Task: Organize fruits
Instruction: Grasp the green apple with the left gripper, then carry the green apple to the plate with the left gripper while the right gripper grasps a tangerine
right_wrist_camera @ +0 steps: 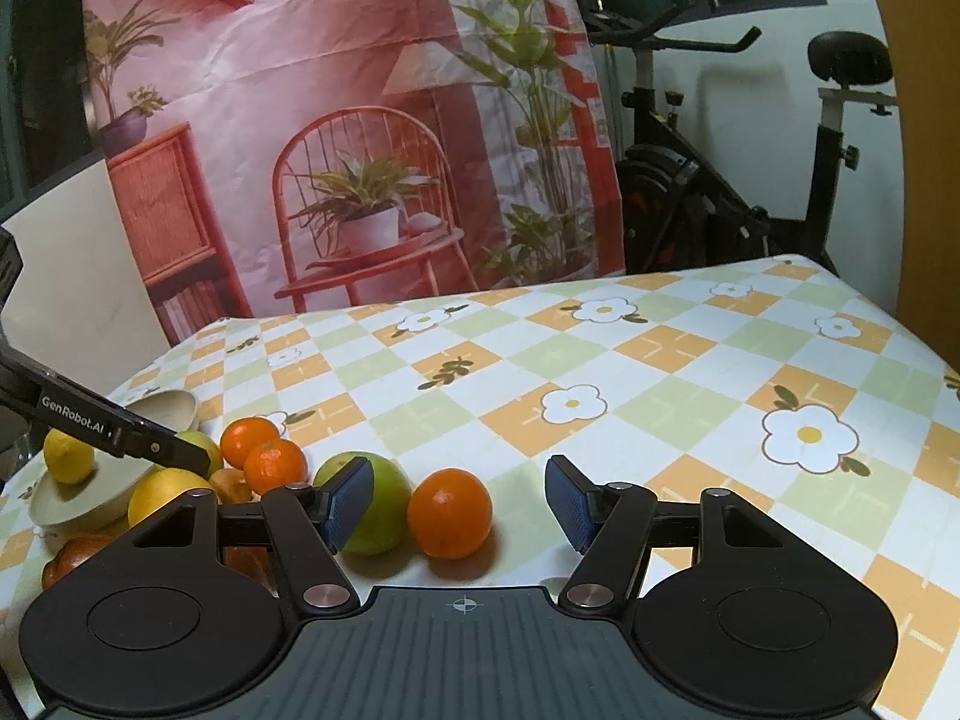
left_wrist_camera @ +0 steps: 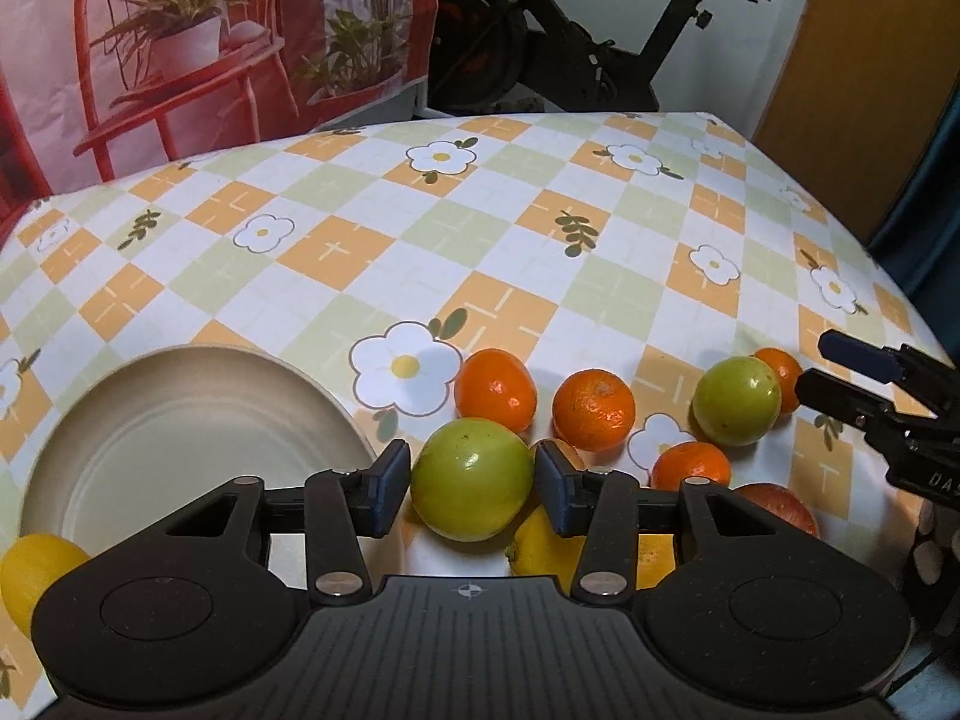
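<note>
A green apple (left_wrist_camera: pixel 471 480) sits between the blue pads of my left gripper (left_wrist_camera: pixel 472 486). The pads meet its sides and it overlaps a lemon (left_wrist_camera: pixel 540 546) lying below it. In the right wrist view, my right gripper (right_wrist_camera: pixel 459 504) stands open and low over the table. A tangerine (right_wrist_camera: pixel 450 513) lies between its spread pads, touching neither, and a second green apple (right_wrist_camera: pixel 375 501) lies partly behind the left pad. Seen from the left wrist, the right gripper (left_wrist_camera: pixel 834 372) comes in from the right next to that apple (left_wrist_camera: pixel 737 401).
An empty beige bowl (left_wrist_camera: pixel 72 456) stands left of the held apple. Another lemon (right_wrist_camera: pixel 69 456) rests in a shallow dish (right_wrist_camera: pixel 66 510). Several tangerines (left_wrist_camera: pixel 593 408) lie around the apple on the checked flower tablecloth (left_wrist_camera: pixel 540 228). An exercise bike (right_wrist_camera: pixel 720 192) stands behind the table.
</note>
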`<action>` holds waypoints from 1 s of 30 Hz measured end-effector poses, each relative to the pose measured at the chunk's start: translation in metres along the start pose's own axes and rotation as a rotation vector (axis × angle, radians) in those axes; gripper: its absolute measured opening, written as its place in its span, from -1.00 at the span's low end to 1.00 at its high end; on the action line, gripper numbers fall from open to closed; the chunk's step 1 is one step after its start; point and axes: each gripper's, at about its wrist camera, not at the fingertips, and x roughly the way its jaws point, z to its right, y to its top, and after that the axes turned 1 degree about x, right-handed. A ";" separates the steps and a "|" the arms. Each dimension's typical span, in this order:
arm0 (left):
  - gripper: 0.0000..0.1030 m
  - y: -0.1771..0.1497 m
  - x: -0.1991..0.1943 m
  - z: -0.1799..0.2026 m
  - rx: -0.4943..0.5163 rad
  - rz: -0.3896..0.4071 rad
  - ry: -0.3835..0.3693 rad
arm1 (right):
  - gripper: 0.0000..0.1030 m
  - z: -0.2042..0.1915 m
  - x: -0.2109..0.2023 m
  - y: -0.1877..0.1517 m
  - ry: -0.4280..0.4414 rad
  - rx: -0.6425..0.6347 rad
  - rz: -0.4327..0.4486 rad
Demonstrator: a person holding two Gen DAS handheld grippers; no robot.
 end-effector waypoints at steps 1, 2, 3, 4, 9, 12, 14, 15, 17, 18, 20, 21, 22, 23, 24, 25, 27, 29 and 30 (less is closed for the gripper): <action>-0.07 0.000 0.000 0.001 0.001 0.002 0.004 | 0.17 0.001 0.000 0.000 0.001 0.005 -0.002; -0.07 -0.001 -0.001 0.001 -0.001 0.004 0.006 | 0.17 0.002 0.000 -0.001 0.002 0.010 -0.003; -0.07 -0.001 -0.001 0.001 -0.004 0.007 0.007 | 0.17 0.003 0.000 -0.001 0.003 0.013 -0.002; -0.08 -0.002 -0.002 0.001 -0.010 0.011 0.008 | 0.17 0.003 0.000 -0.001 0.004 0.015 -0.002; -0.08 -0.008 -0.011 0.002 -0.023 0.049 0.010 | 0.12 0.003 0.000 -0.001 0.010 0.009 0.000; -0.08 -0.011 -0.018 0.003 -0.031 0.079 0.002 | 0.10 0.003 -0.001 -0.001 0.003 0.019 0.003; -0.08 -0.012 -0.022 0.004 -0.039 0.096 0.003 | 0.05 0.004 0.000 -0.001 -0.010 0.030 0.001; -0.08 -0.013 -0.025 0.004 -0.049 0.105 0.000 | 0.00 0.005 0.001 -0.001 -0.021 0.037 -0.002; -0.08 -0.015 -0.028 0.003 -0.070 0.121 -0.004 | -0.06 0.007 0.003 -0.001 -0.038 0.052 -0.012; -0.08 -0.016 -0.031 0.003 -0.081 0.131 -0.004 | -0.09 0.008 0.003 -0.001 -0.045 0.059 -0.015; -0.08 -0.019 -0.035 0.002 -0.093 0.149 -0.006 | -0.13 0.009 0.005 -0.001 -0.046 0.063 -0.022; -0.08 -0.020 -0.037 0.002 -0.098 0.157 -0.005 | -0.15 0.009 0.005 -0.001 -0.044 0.057 -0.025; -0.08 -0.020 -0.038 0.002 -0.106 0.165 -0.002 | -0.15 0.008 0.005 -0.002 -0.042 0.047 -0.026; -0.08 -0.021 -0.040 0.002 -0.115 0.174 0.000 | -0.17 0.007 0.006 -0.002 -0.040 0.034 -0.028; -0.08 -0.022 -0.042 0.001 -0.123 0.183 0.002 | -0.18 0.005 0.006 -0.002 -0.039 0.022 -0.031; -0.08 -0.023 -0.044 0.001 -0.131 0.191 0.004 | -0.19 0.004 0.008 -0.002 -0.039 0.013 -0.034; -0.08 -0.026 -0.048 0.000 -0.152 0.210 0.013 | -0.21 0.001 0.011 0.000 -0.034 0.002 -0.040; -0.08 -0.029 -0.052 0.000 -0.170 0.230 0.027 | -0.24 -0.001 0.016 0.001 -0.007 -0.016 -0.065; -0.08 -0.031 -0.054 -0.001 -0.185 0.240 0.037 | -0.24 -0.002 0.018 0.002 -0.001 -0.023 -0.070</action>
